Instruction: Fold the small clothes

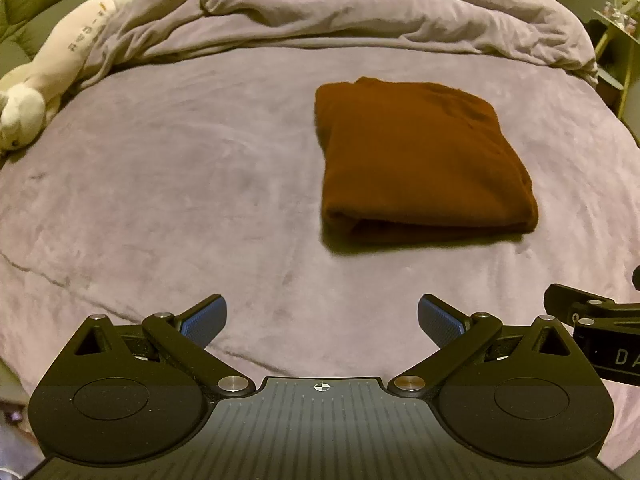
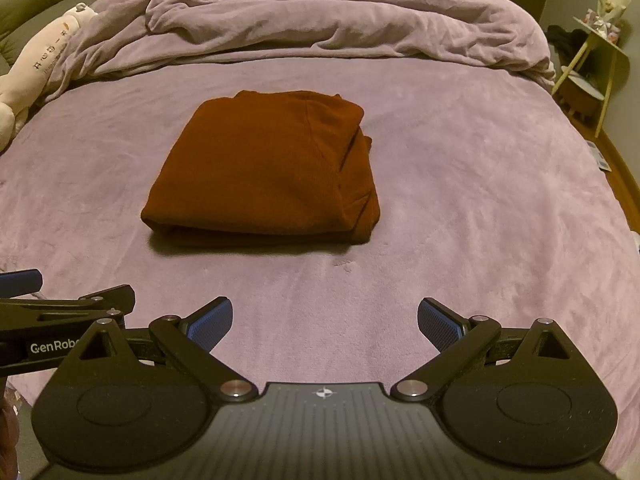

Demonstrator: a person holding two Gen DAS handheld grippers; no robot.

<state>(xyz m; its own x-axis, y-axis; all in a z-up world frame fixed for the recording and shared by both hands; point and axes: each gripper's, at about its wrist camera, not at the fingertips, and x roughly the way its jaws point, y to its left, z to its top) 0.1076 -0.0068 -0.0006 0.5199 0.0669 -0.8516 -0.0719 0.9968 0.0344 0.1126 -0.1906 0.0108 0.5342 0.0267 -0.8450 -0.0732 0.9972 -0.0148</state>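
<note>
Left gripper [image 1: 322, 320]: black linkage arms spread wide, blue ribbed fingers [image 1: 204, 320] far apart, nothing between them, held low and level, pointing toward the far side. Right gripper [image 2: 325, 322]: same pose, blue fingers [image 2: 438, 326] splayed wide, gripping nothing. Side by side and close together: right gripper's black frame showing at the right edge of the left wrist view, left gripper's frame and one blue pad at the left edge of the right wrist view.
</note>
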